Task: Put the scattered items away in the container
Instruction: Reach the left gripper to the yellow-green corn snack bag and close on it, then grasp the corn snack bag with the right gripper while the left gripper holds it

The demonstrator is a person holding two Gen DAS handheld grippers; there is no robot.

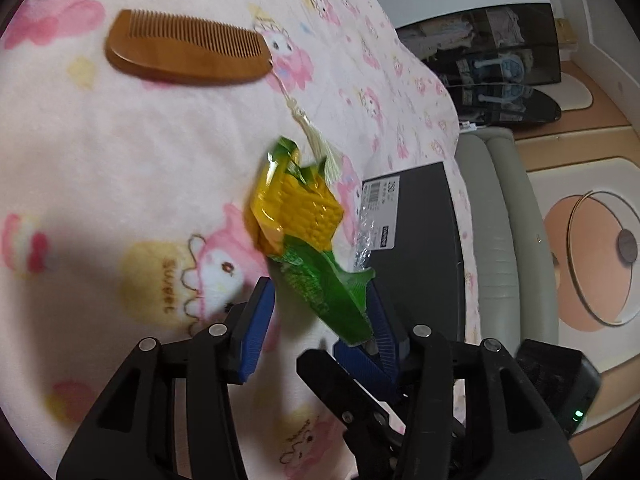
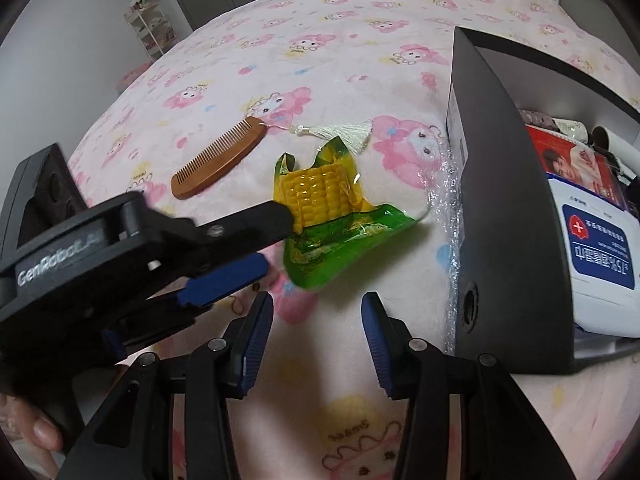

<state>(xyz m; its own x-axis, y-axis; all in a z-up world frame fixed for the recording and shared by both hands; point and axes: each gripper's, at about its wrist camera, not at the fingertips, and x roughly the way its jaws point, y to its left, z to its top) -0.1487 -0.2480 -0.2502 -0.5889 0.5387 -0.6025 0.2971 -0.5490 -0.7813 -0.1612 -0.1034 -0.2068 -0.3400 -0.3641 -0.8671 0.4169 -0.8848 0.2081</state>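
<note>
A corn packet (image 1: 300, 216) (image 2: 320, 208), yellow and green, lies on the pink blanket. My left gripper (image 1: 320, 284) (image 2: 278, 240) is open; the packet's green end lies between its fingers and over the right one. A wooden comb (image 1: 188, 52) (image 2: 220, 160) with a white tassel (image 1: 324, 156) (image 2: 344, 132) rests beyond the packet. The black box (image 1: 420, 240) (image 2: 500, 200) stands to the right and holds a white pack with a blue label (image 2: 596, 248) and a red pack (image 2: 572, 160). My right gripper (image 2: 316, 298) is open and empty, just short of the packet.
Bubble wrap (image 2: 444, 200) lies against the box's left wall. The blanket's edge drops off to a grey cushion (image 1: 504, 220) and a dark glass stand (image 1: 500, 60). A hand (image 2: 40, 432) holds the left gripper. A wire shelf (image 2: 148, 28) stands far back left.
</note>
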